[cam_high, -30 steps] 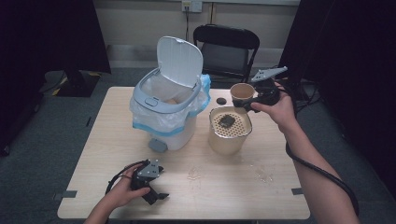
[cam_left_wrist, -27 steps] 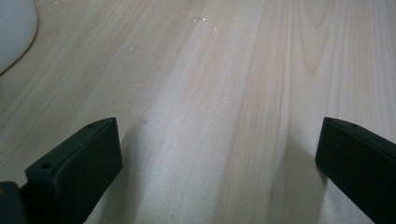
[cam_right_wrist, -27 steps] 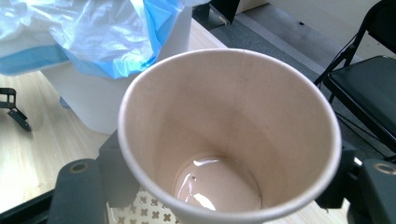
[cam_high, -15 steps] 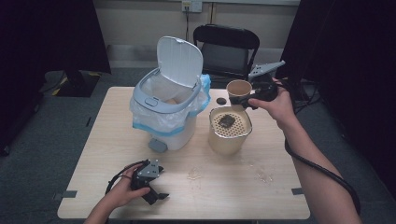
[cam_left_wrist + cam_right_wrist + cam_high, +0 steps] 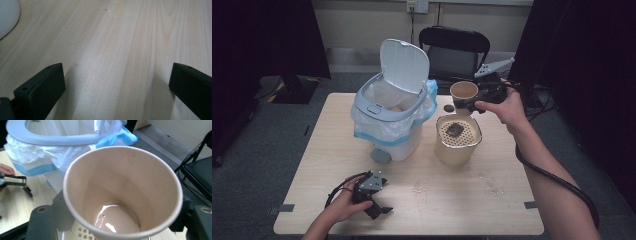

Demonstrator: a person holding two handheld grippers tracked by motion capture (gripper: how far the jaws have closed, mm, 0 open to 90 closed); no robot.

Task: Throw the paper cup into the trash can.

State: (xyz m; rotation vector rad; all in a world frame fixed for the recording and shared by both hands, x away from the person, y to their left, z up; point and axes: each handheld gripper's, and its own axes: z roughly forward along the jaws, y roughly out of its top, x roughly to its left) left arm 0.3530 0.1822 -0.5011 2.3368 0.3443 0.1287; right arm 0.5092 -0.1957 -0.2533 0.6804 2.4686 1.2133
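Holding the paper cup (image 5: 463, 92) clamped upright in our right tongs (image 5: 472, 101), we seem just beyond the strainer pot (image 5: 457, 141), left tongs (image 5: 379, 210) apart.

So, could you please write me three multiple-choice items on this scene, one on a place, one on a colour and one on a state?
1. Where is the paper cup?
A. lying on the table
B. held up in the right claw above the strainer pot
C. inside the bin

2. What colour is the edge of the bag lining the bin?
A. blue
B. red
C. black

3. How does the left claw stand?
A. shut on a spoon
B. shut on the cup
C. open, holding nothing

Answers:
1 B, as the high view shows the cup clamped in the raised claw over the pot.
2 A, as a blue edge shows below the bin's rim.
3 C, as the left gripper view shows the jaws wide apart over the bare table.
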